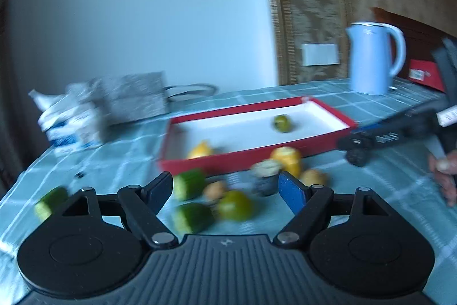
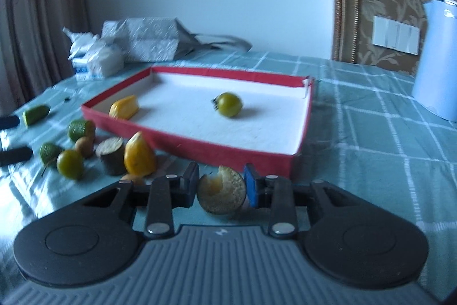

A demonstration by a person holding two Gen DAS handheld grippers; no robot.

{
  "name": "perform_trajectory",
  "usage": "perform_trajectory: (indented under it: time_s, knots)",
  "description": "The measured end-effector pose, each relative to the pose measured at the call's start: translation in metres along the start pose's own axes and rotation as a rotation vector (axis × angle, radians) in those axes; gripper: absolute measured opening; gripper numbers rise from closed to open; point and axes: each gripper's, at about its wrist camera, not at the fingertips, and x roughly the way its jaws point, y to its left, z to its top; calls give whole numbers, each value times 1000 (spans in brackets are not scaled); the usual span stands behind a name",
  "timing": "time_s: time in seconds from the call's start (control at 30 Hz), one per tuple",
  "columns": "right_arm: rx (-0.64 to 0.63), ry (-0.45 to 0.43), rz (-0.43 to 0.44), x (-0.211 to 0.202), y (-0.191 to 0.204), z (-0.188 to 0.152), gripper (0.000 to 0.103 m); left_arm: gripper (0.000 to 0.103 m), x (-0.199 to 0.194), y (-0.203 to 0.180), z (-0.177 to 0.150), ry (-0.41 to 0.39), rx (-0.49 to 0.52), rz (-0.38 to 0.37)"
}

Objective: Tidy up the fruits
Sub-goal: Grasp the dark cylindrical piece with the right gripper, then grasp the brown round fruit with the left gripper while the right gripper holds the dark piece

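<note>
A red-rimmed white tray point(image 2: 300, 133) lies on the checked cloth; it also shows in the left wrist view point(image 1: 285, 149). Inside are a green round fruit point(image 2: 229, 105) and a yellow piece point(image 2: 124, 107). My right gripper point(image 2: 221, 187) is shut on a round brown fruit with a bitten patch point(image 2: 221, 195), just in front of the tray's near wall. My left gripper point(image 1: 225, 187) is open and empty above a cluster of loose fruit: green cucumber-like pieces point(image 1: 190, 185), a green round fruit point(image 1: 235, 205), a yellow piece point(image 1: 287, 159) and a brown stub point(image 1: 267, 176).
A pale blue kettle point(image 1: 374, 59) stands at the back right. A grey bag point(image 2: 151, 39) and a tissue pack point(image 2: 97, 59) lie at the back left. A red box point(image 1: 425, 75) sits by the kettle. A person's hand point(image 1: 442, 173) holds the other gripper at right.
</note>
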Motion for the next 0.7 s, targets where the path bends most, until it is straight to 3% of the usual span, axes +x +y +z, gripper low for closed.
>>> perform_trajectory:
  time_s: [0.07,0.23,0.27,0.37,0.5,0.7]
  knots:
    - [19,-14,-10,-2,-5,1,32,81,8,-22,4,9,33,-54]
    - [83,-49,-35,-9,-23,4,32,81,34,-62,9,63,85,-95]
    - [95,-56,-41,-10,-26,4,32,77,39,-66,9,75,79,-106]
    - [122,-77,-49,-14,-34,6,32,50,52,-74,9,138,58,-128]
    - [143,-98,-43,-18,-39,7,32,49,66,-74,5,197,12,-141]
    - [147,-115,-26,-23,-38,7,32,49,76,-68,8,205,-49,-106]
